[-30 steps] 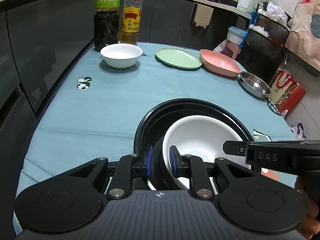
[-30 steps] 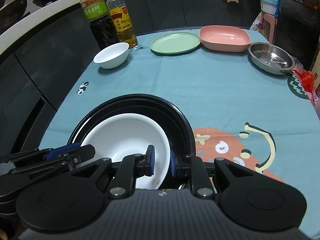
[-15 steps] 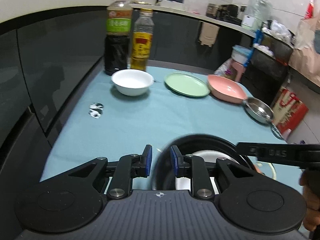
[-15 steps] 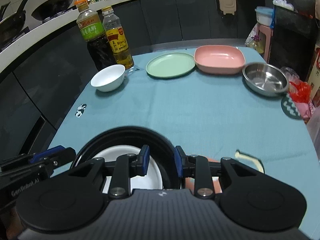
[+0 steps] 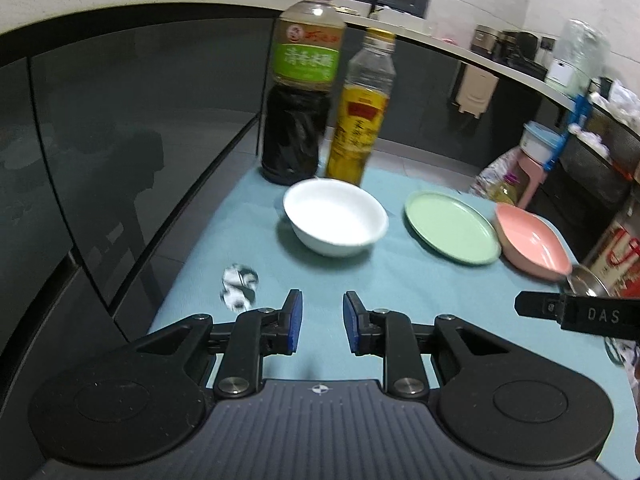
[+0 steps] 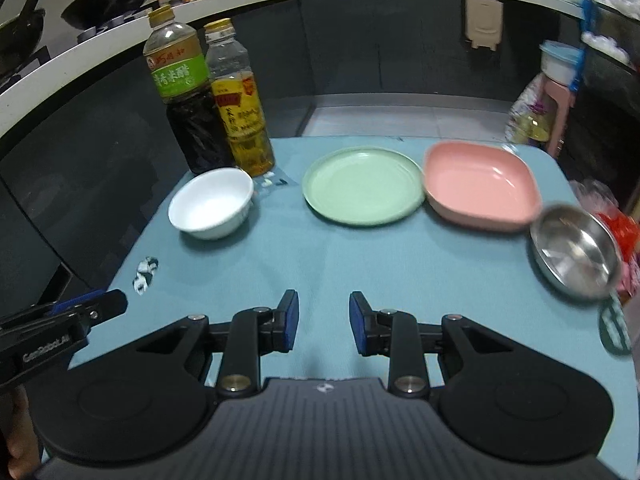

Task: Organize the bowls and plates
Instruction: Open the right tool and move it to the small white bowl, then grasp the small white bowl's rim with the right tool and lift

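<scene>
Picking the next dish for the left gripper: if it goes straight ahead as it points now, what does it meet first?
Probably the white bowl. The left gripper is open and empty, with only bare blue tablecloth between its fingers and that bowl. The two bottles stand behind it. Depth is hard to judge through the fisheye.

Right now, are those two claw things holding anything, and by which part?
Nothing is held. The left gripper and right gripper both stand open above the blue tablecloth.

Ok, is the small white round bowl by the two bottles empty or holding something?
Empty. The small white round bowl sits upright on the teal tablecloth, and both wrist views show only its bare white inside.
</scene>
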A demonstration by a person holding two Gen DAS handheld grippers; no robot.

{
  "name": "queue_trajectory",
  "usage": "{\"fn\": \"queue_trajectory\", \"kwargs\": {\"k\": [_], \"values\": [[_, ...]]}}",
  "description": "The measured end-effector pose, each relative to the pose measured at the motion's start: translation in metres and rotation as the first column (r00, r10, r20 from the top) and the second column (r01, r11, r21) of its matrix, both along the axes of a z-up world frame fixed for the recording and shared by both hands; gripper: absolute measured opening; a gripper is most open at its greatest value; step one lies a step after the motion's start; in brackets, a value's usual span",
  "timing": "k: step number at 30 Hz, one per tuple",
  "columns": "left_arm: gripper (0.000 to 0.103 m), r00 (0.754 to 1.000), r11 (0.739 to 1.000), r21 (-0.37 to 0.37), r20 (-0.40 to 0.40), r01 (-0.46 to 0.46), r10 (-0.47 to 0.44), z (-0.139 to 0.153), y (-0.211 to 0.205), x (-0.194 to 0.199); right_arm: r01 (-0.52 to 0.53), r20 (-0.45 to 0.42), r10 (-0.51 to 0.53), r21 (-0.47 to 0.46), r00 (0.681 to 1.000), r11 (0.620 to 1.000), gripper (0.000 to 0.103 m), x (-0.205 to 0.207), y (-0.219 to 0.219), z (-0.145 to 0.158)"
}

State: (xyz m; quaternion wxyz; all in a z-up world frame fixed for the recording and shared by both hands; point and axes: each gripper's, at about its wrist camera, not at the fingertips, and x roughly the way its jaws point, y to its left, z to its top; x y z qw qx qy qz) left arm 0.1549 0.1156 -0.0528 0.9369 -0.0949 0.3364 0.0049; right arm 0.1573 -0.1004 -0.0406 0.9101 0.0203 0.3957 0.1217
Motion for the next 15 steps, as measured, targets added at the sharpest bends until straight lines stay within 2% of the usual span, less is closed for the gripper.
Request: {"fn": "queue_trajectory", "kwargs": {"k": [8,15], "values": [[0.025,0.998,0.997,-0.029,-0.004,-0.069,0.069,-0.002,0.022,0.057,-0.044,-0.034,0.045,0.023,0.998,0.999,0.030,0.053,0.026,-0.002],[0.025,0.997,0.996,-0.044,-0.029,-0.080,0.078,-0.013,0.033,0.086,-0.075,-0.067,0.077,0.034,0.995,0.997,0.031,0.086,0.051,-0.009]]}}
